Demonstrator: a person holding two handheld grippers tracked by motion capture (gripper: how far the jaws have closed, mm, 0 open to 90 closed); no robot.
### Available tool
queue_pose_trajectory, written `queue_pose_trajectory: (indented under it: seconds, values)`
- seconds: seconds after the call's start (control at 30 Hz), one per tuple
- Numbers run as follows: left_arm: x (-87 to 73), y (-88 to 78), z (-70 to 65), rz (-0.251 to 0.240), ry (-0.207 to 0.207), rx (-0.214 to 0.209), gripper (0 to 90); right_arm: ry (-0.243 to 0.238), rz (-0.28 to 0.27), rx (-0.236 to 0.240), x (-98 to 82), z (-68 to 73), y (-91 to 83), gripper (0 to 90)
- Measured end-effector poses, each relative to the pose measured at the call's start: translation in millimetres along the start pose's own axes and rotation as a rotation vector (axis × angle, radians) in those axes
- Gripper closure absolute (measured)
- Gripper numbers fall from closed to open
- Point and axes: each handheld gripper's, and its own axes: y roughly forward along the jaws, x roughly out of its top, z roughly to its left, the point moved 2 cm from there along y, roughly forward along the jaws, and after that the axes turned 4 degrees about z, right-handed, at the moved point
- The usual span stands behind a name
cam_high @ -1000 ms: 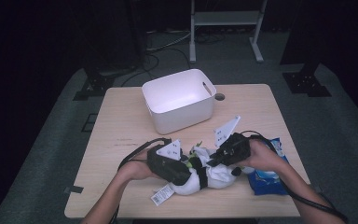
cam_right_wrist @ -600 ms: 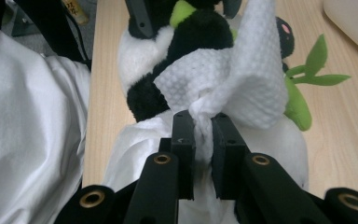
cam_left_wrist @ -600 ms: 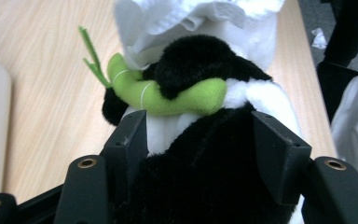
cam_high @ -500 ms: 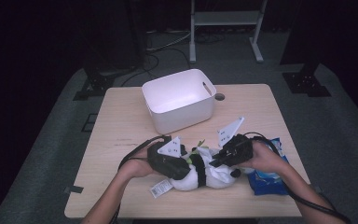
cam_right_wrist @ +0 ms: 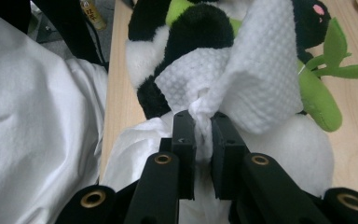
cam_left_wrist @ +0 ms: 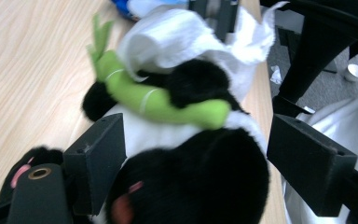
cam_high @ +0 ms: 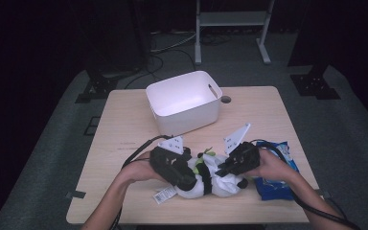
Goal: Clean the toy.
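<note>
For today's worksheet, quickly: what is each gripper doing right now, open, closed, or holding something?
Left gripper: open, jaws just widened, panda plush toy between them, pads not pressing.
Right gripper: closed on the white cloth.

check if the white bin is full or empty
Empty. From the high view the bin shows only its bare white inside; the panda and cloth lie on the table in front of it.
</note>
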Motion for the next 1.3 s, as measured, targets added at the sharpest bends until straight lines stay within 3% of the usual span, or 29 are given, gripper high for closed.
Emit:
queue_pose_trajectory:
  seconds: [0.2,0.37,0.43,0.47,0.57,0.63,0.67,0.7,0.8,0.97,1.0,1.03,1.2,1.3]
  values:
    - [5.4,-9.1,2.4,-0.064,-0.017,-0.028,18.3,-0.015,0.014,0.010,0.7,3.0,1.5,80.7]
    - [12.4,-16.0,7.0,-0.075,-0.021,0.011,22.4,-0.026,0.021,0.022,0.6,5.3,2.5,80.7]
    - [13.0,-15.7,10.5,-0.057,-0.022,0.023,23.3,-0.028,0.024,0.024,0.6,6.2,2.6,80.5]
    - [12.6,-14.2,12.8,-0.050,-0.021,0.036,28.3,-0.033,0.024,0.031,1.0,7.3,2.1,80.1]
    - [11.1,-12.4,15.7,-0.049,-0.026,0.024,35.7,-0.045,0.015,0.035,2.0,8.7,0.3,79.5]
    - [9.4,-8.7,16.9,-0.030,-0.028,0.011,42.0,-0.055,-0.012,0.020,4.0,10.0,-5.0,79.2]
    - [8.4,-5.8,16.5,-0.011,-0.027,0.009,42.7,-0.056,-0.039,-0.015,6.5,8.6,-12.4,79.2]
    - [6.6,-0.2,15.9,0.021,-0.015,-0.005,42.6,-0.052,-0.042,-0.037,7.2,7.1,-14.7,79.2]
    - [5.2,4.5,14.9,0.022,-0.023,-0.036,41.5,-0.038,-0.018,-0.053,6.4,2.4,-12.1,79.2]
    - [3.2,10.4,11.5,0.045,-0.023,-0.047,36.2,-0.038,-0.003,-0.029,5.9,3.1,-4.5,79.2]
    - [2.6,12.7,10.4,0.060,-0.020,-0.041,26.5,-0.043,0.003,-0.012,6.1,4.3,-1.3,79.3]
    - [1.7,17.3,9.3,0.075,-0.021,-0.048,25.9,-0.044,0.010,-0.007,6.3,5.3,0.2,79.3]
    - [0.1,24.0,6.8,0.093,0.004,-0.061,27.1,-0.045,0.011,-0.001,5.8,6.3,4.5,79.3]
    - [-2.1,26.6,4.8,0.098,0.011,-0.072,32.4,-0.044,0.007,0.007,5.3,7.0,8.5,79.3]
